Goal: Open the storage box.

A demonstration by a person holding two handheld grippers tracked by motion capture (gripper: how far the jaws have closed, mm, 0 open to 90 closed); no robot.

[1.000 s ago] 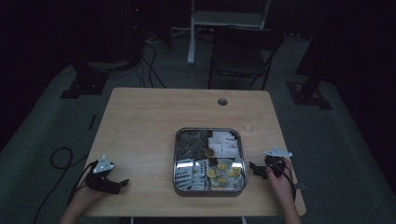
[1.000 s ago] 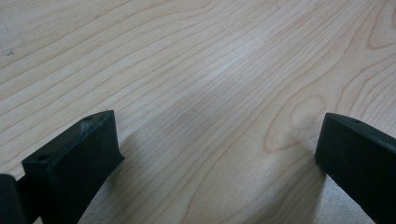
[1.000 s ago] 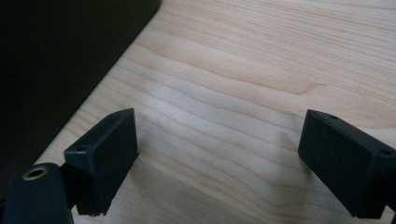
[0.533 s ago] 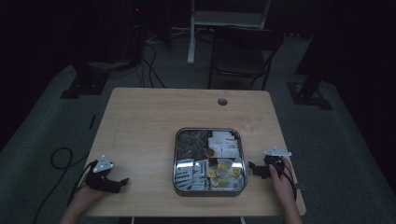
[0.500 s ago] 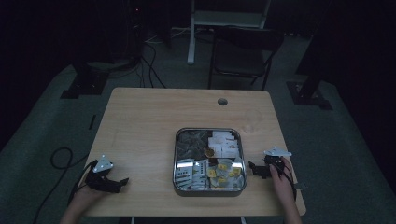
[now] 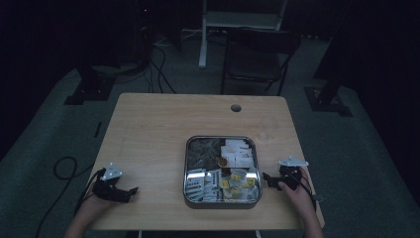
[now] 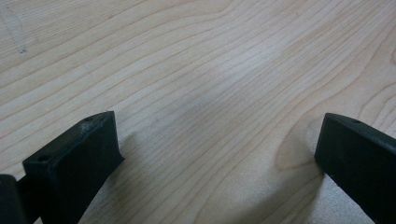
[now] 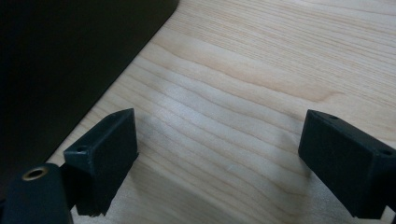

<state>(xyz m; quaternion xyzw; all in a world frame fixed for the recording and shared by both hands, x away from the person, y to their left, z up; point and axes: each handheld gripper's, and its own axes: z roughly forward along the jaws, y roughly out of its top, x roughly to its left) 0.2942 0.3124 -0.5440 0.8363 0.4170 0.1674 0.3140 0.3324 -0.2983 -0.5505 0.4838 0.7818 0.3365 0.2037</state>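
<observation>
The high view looks forward and down from above the person's side onto the whole pale wooden table (image 6: 163,129), far enough off to take in the square metal tray of sachets (image 6: 187,163), the black folding chair (image 6: 257,49) and the dark floor beyond. The left gripper view sits very close above the tabletop (image 7: 210,84), looking along its own two black jaws at bare wood grain near the table's front left corner. The right gripper view is just as close, facing wood grain (image 8: 261,70) and the table's edge with darkness past it; all three views share the tabletop.

Pale wood-grain table (image 6: 163,134), silver tray (image 6: 186,168), black claws.
</observation>
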